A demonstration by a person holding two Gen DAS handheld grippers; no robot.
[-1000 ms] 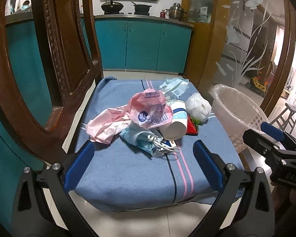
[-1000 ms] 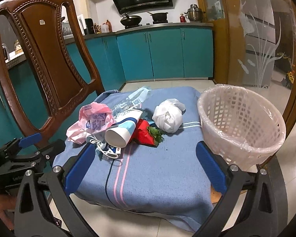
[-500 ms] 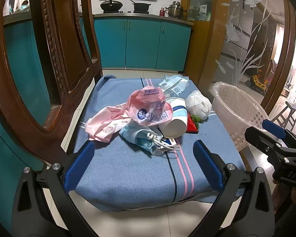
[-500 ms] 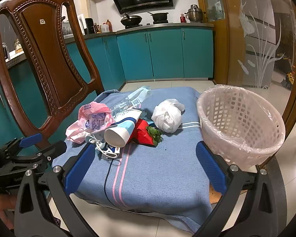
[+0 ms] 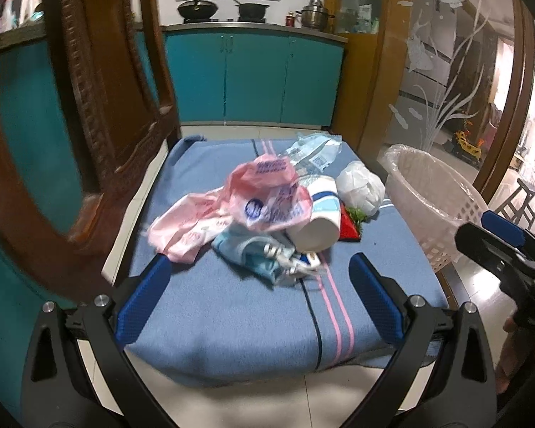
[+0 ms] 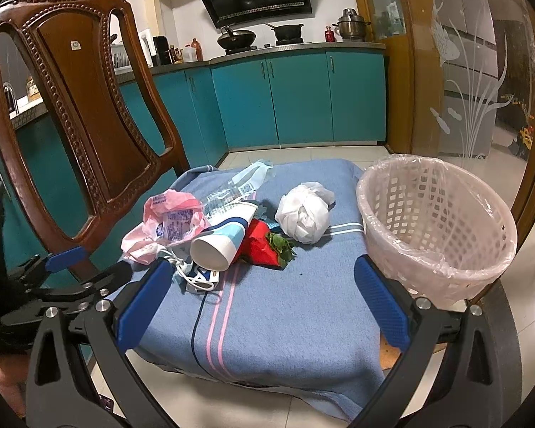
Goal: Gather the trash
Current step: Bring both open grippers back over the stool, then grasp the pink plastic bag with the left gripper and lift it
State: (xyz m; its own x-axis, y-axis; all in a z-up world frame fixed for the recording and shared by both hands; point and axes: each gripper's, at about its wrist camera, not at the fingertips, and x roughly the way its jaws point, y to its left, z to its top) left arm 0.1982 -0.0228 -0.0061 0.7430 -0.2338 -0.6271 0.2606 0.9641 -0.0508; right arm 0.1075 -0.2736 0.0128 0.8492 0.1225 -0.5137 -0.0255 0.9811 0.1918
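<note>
Trash heap on blue blanket (image 6: 285, 306): paper cup (image 6: 221, 242) mid-pile; pink bag (image 5: 267, 196) left of cup, white bag (image 6: 303, 217) right; basket (image 6: 435, 228) beyond; left gripper (image 5: 256, 296) & right gripper (image 6: 260, 292) both wide apart, holding nothing.

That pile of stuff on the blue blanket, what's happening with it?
A person holds two grippers and is about to tidy up rubbish. The left gripper and right gripper are both open and empty, hovering near the blanket's front edge. A pink bag, paper cup, red wrapper and white bag lie there untouched. The lined basket beside them looks empty.
</note>
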